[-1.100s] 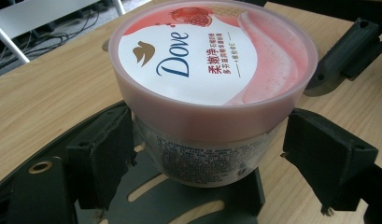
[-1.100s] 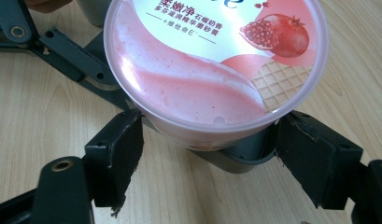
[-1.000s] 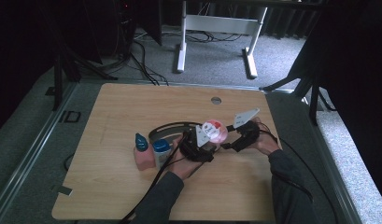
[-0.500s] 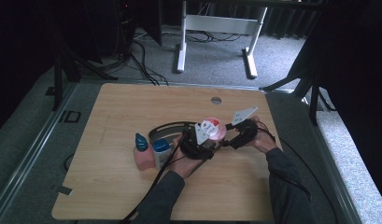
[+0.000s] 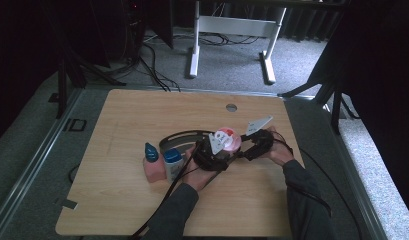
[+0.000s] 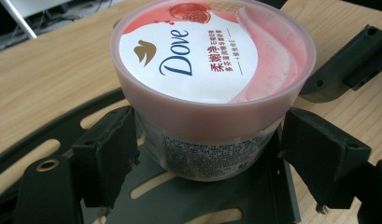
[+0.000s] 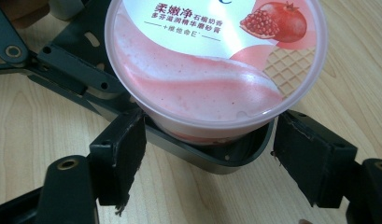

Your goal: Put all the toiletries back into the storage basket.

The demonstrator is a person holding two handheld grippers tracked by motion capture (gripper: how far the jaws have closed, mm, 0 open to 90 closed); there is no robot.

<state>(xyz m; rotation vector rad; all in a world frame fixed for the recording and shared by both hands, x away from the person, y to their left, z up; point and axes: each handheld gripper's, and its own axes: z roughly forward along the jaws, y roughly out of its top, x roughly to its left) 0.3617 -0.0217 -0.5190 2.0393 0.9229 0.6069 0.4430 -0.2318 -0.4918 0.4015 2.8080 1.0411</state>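
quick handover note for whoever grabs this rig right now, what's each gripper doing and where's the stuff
Left gripper: jaws either side of the Dove tub, below its lid; the left pad looks to touch the tub wall, a small gap shows at the right one. They have just been closing a little, so no firm grip yet.
Right gripper: open, jaws flanking the tub from the other side, pads clear of it.
The tub, lid on, stands on a dark slotted tray on the table. Two blue-capped bottles stand left of the tray.
Done: both grippers in place at the tub.
Left: probably close on it and lift, or open it.
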